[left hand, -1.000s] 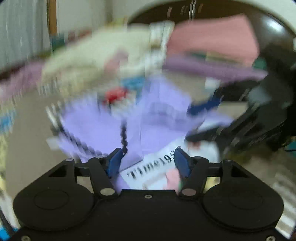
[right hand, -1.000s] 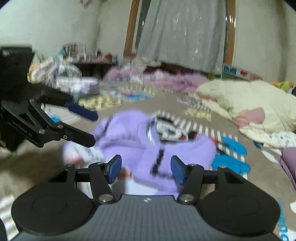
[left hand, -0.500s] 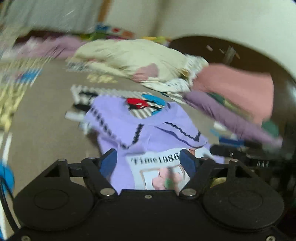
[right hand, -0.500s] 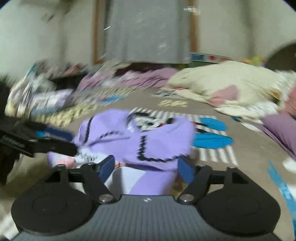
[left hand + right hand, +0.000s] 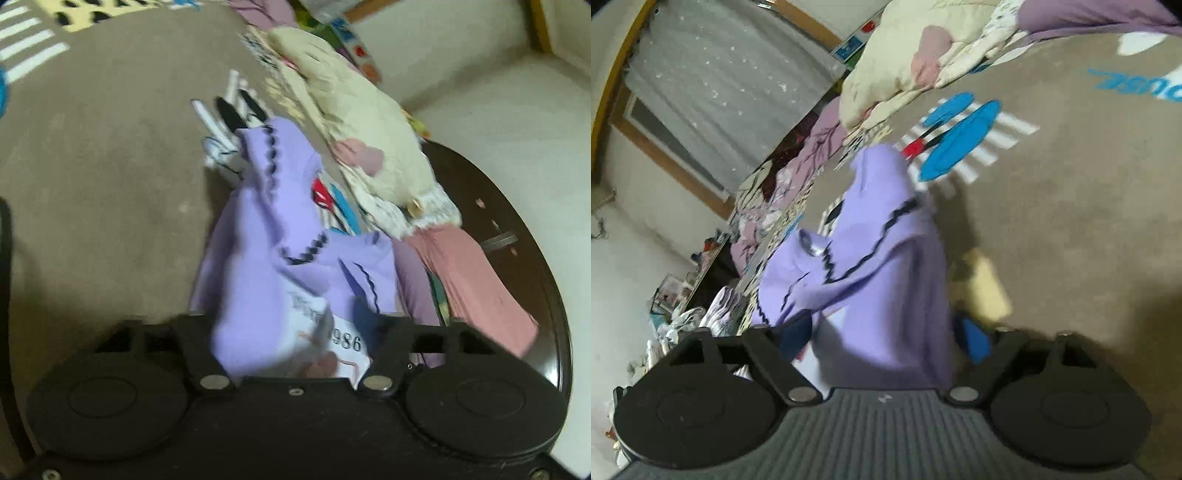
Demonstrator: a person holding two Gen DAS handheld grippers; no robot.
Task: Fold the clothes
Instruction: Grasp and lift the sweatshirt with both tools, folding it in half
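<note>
A lilac top with black zigzag trim and a white "1986" print [image 5: 280,258] lies bunched on the brown rug. It fills the space between the wide-apart fingers of my left gripper [image 5: 291,325] and drapes over its front. In the right wrist view the same top [image 5: 882,280] lies between the wide-apart blue-padded fingers of my right gripper [image 5: 886,336]. Both views are tilted and blurred. Whether either gripper clamps the cloth is hidden by the fabric.
A cream quilt [image 5: 354,122] and pink and purple clothes [image 5: 472,280] are piled to the right by a dark round table [image 5: 524,236]. The rug [image 5: 1071,206] has blue, white and red patterns. More clothes [image 5: 783,177] lie below a curtained window [image 5: 713,85].
Both grippers have tilted sharply and closed in on the lilac top, which now bunches up between their fingers. Each gripper has dropped out of the other's view.
</note>
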